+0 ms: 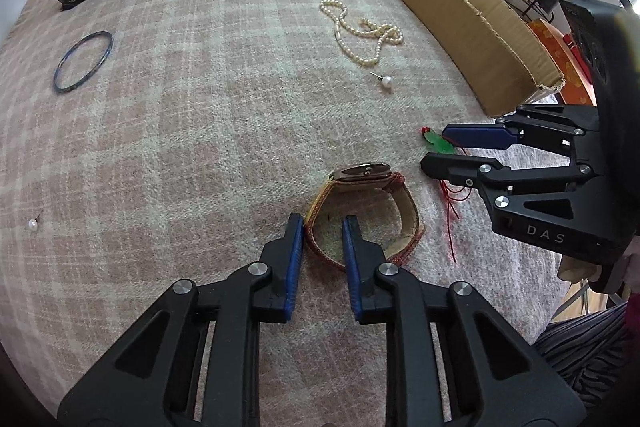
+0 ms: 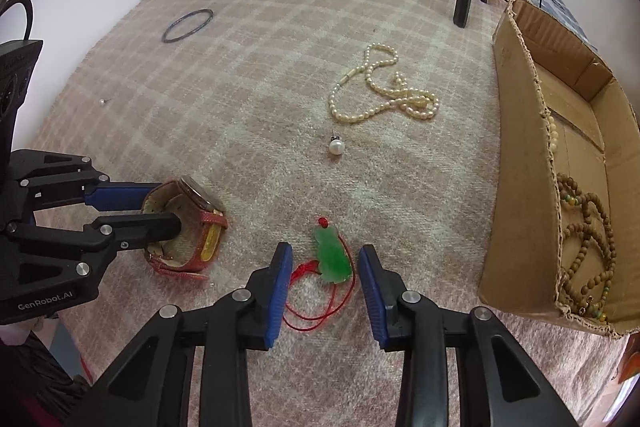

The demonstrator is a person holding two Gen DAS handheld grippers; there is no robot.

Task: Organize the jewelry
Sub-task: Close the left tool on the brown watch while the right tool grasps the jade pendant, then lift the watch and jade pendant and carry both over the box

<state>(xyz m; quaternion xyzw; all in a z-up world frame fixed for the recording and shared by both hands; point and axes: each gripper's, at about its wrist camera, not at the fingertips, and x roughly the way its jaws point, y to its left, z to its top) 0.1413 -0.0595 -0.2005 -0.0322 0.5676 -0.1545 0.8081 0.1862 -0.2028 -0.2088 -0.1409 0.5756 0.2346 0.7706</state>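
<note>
Red-strapped watch (image 1: 368,211) band between parted left fingers (image 1: 294,259), right fingers (image 2: 280,283) apart around jade pendant (image 2: 332,255)

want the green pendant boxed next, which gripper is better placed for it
Right. The right gripper is open with the green pendant lying between its fingers, and the cardboard box sits on its side. The left gripper straddles the watch strap.

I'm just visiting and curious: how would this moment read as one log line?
left gripper: open, straddling watch strap | right gripper: open around green pendant | cardboard box: holds wooden beads
</note>
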